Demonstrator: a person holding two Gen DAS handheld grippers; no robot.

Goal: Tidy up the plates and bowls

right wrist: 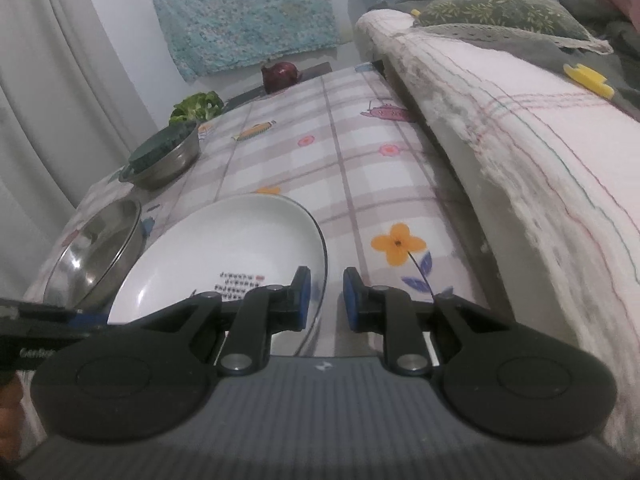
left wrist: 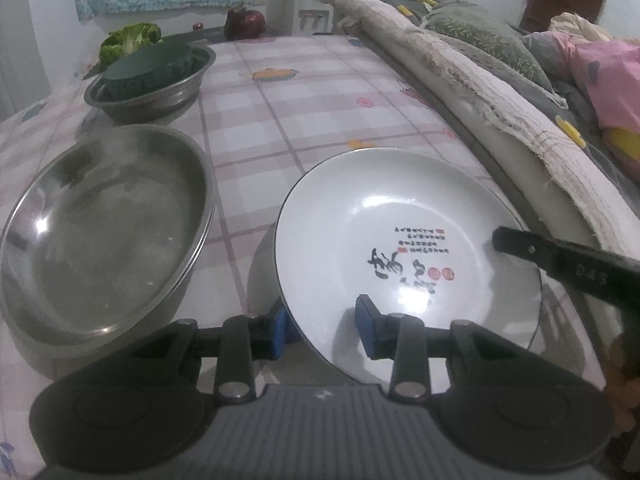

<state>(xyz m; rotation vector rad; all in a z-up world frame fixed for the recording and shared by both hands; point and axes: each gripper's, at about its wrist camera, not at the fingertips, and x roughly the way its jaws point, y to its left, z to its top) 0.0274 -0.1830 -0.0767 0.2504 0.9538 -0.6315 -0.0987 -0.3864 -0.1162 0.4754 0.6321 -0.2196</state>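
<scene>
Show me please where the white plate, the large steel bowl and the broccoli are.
white plate [left wrist: 404,240]: left wrist view, inner surface.
large steel bowl [left wrist: 100,232]: left wrist view, inside bottom.
broccoli [right wrist: 198,106]: right wrist view, green top.

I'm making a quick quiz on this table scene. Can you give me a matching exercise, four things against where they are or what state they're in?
Things:
1. white plate
2. green dish
3. large steel bowl
4. red onion

Descriptions:
A. at the table's far end
B. empty, left of the plate
C. its rim between both grippers' pads
D. upside down inside the smaller steel bowl

Pairs: 1-C, 2-D, 3-B, 4-A
</scene>
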